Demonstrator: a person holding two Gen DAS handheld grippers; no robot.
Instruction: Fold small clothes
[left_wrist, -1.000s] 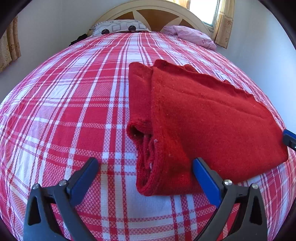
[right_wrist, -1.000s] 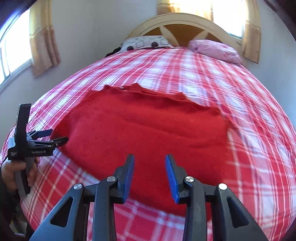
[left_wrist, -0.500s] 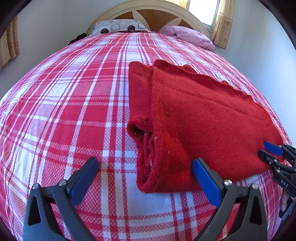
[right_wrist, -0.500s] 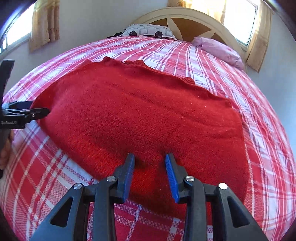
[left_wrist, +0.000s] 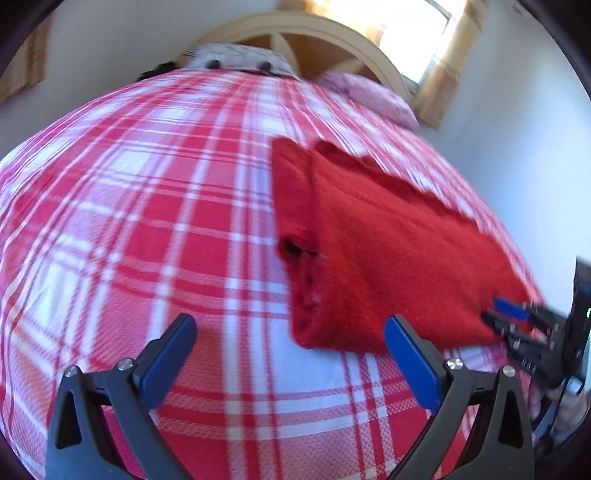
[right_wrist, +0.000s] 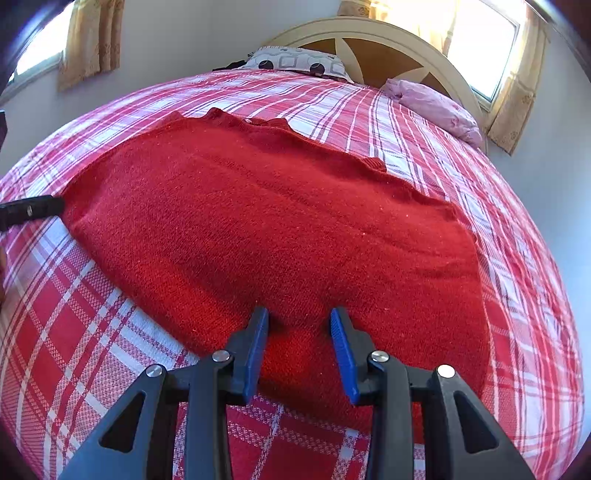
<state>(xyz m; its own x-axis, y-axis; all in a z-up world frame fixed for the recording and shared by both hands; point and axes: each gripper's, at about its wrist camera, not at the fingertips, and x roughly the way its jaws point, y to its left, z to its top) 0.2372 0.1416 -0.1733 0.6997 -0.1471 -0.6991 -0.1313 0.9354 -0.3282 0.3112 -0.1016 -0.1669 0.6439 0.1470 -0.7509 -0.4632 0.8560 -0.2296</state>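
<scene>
Honestly, the red knit sweater (right_wrist: 280, 236) is laid folded on the plaid bedspread (left_wrist: 147, 221), with nothing gripped: the left gripper (left_wrist: 288, 354) is spread wide beside its near corner, the right gripper (right_wrist: 299, 350) parted over its near edge. If only the top layer gets pinched, the fold could be pulled apart. Headboard (right_wrist: 369, 40), pillows and curtained windows are seen behind.
</scene>
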